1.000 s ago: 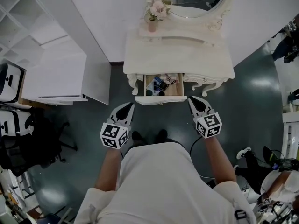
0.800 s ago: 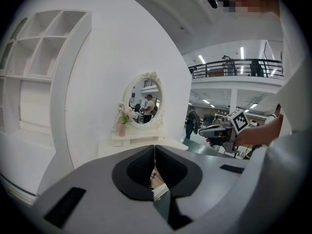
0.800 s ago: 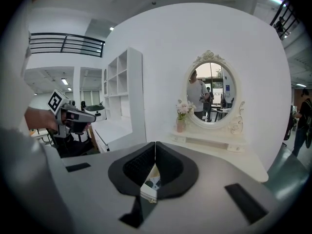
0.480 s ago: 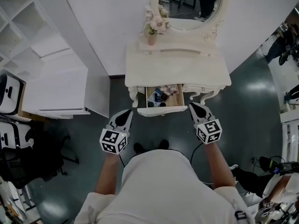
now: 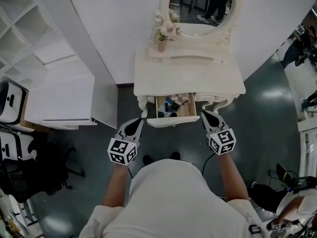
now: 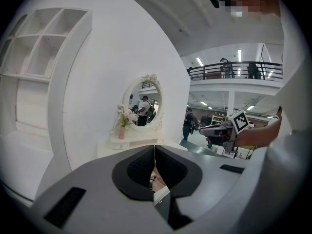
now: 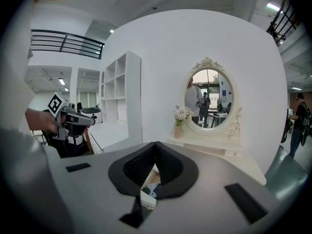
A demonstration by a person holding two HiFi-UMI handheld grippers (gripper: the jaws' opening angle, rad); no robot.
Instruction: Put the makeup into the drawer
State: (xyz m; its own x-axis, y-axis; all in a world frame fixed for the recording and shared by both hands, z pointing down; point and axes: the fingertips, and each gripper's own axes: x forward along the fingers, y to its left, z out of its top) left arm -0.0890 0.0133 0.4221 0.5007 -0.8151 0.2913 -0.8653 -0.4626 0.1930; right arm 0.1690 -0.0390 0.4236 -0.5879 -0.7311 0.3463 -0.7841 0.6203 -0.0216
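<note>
The white dressing table (image 5: pixel 188 73) has its drawer (image 5: pixel 173 121) pulled out. Several makeup items (image 5: pixel 172 104) lie inside it. My left gripper (image 5: pixel 138 122) hangs in front of the drawer's left corner, its jaws shut with nothing between them (image 6: pixel 155 149). At the drawer's right corner my right gripper (image 5: pixel 204 114) is shut and empty too (image 7: pixel 156 145). Each gripper view looks past closed jaws at a slice of the drawer (image 7: pixel 150 186). Neither gripper touches the drawer.
An oval mirror (image 5: pixel 200 6) and a pink vase of flowers (image 5: pixel 162 31) stand on the tabletop. A white shelf unit (image 5: pixel 59 88) fills the left side, with a dark chair (image 5: pixel 29 167) below it. The person's feet (image 5: pixel 161 157) are on the grey floor under the drawer.
Both grippers have lifted a little in front of the open drawer, jaws still shut. The head view has shifted, showing more of the mirror.
</note>
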